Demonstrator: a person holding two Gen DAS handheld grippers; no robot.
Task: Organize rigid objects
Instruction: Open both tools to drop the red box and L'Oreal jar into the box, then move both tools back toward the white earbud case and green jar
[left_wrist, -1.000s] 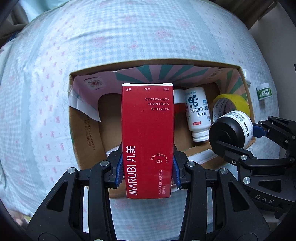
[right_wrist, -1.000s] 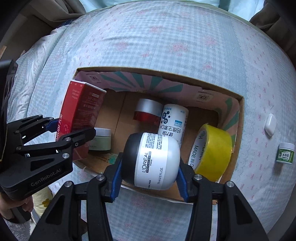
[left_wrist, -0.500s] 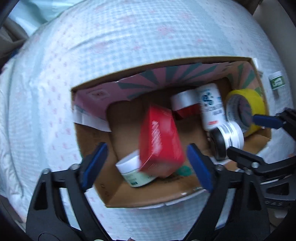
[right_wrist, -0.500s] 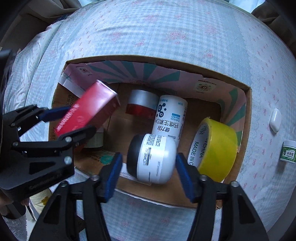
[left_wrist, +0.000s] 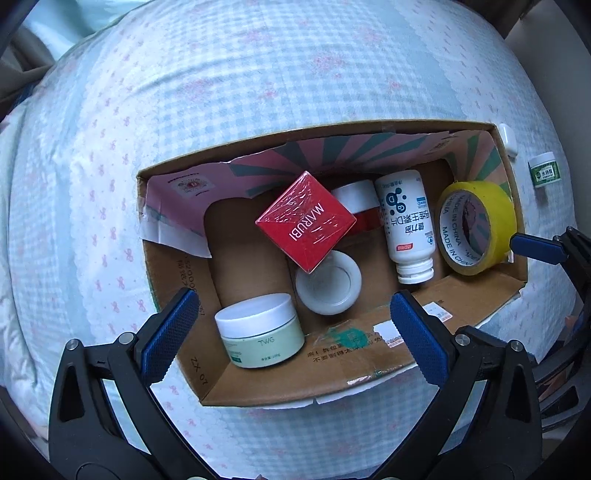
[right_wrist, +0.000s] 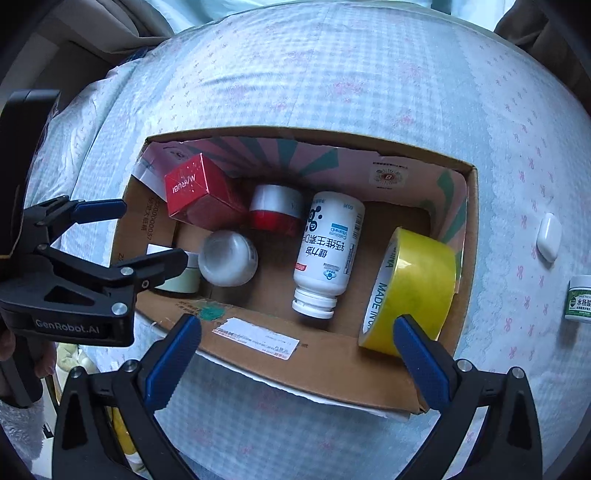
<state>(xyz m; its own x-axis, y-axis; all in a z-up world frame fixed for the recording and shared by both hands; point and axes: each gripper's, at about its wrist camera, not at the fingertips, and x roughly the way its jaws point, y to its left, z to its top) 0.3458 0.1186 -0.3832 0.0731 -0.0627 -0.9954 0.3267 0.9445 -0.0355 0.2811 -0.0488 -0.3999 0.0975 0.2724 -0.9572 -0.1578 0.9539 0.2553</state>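
Left wrist view: the cardboard box (left_wrist: 258, 384) fills mid-frame, holding a red carton (left_wrist: 306, 221) tilted on a corner at centre, a white jar (left_wrist: 328, 282) on its side just below it, a green jar (left_wrist: 260, 330) lower left, a white bottle (left_wrist: 406, 221) and yellow tape roll (left_wrist: 476, 227) at right. The left gripper (left_wrist: 291, 325) stands wide apart, empty, below the carton.

Right wrist view: the right gripper (right_wrist: 295, 354) is spread apart and empty at the box's near wall, with the carton in the upper left of the box.

Soft daylight, sharp focus, fisheye-warped edges
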